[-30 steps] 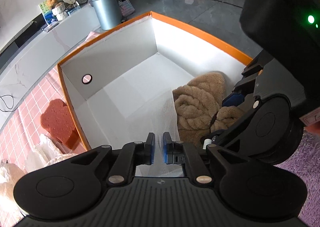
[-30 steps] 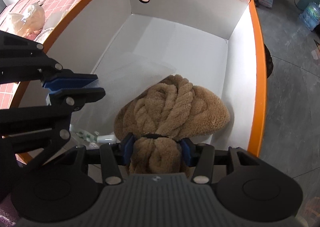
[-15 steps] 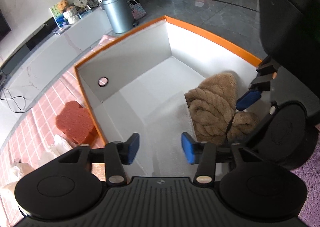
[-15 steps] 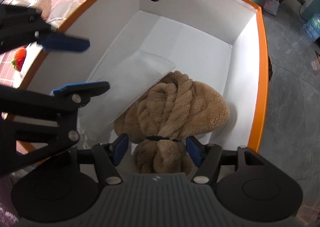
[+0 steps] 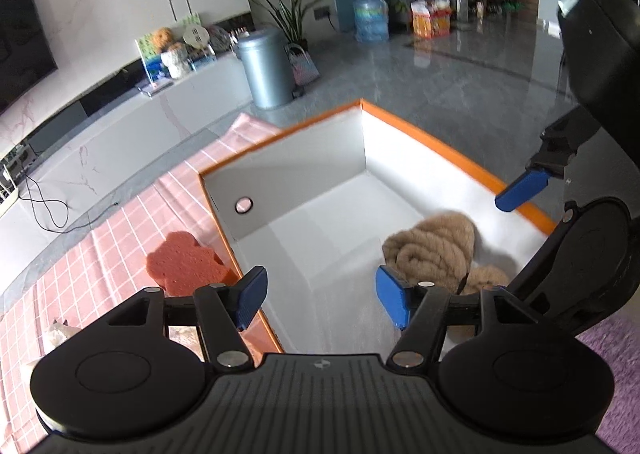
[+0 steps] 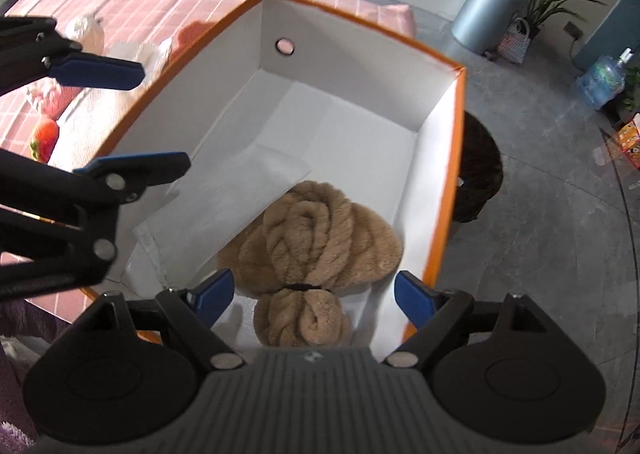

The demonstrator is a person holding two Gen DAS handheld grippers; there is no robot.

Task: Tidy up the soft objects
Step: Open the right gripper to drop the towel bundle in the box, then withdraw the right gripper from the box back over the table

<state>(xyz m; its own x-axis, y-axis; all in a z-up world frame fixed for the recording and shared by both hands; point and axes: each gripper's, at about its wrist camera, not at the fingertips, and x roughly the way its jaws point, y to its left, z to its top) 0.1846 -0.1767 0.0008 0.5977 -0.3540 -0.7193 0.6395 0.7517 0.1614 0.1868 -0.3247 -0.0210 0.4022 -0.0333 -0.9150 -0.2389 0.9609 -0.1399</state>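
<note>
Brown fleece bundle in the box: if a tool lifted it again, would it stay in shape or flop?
The fleece bundle would probably sag at both ends, since only one black band cinches it. It looks fluffy, so likely light, squashing under the tool's grip rather than slipping.

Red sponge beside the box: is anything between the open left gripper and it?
Nothing visible. The sponge lies on the pink cloth against the box's outer wall, just ahead-left of the open left gripper, its top uncovered.
</note>
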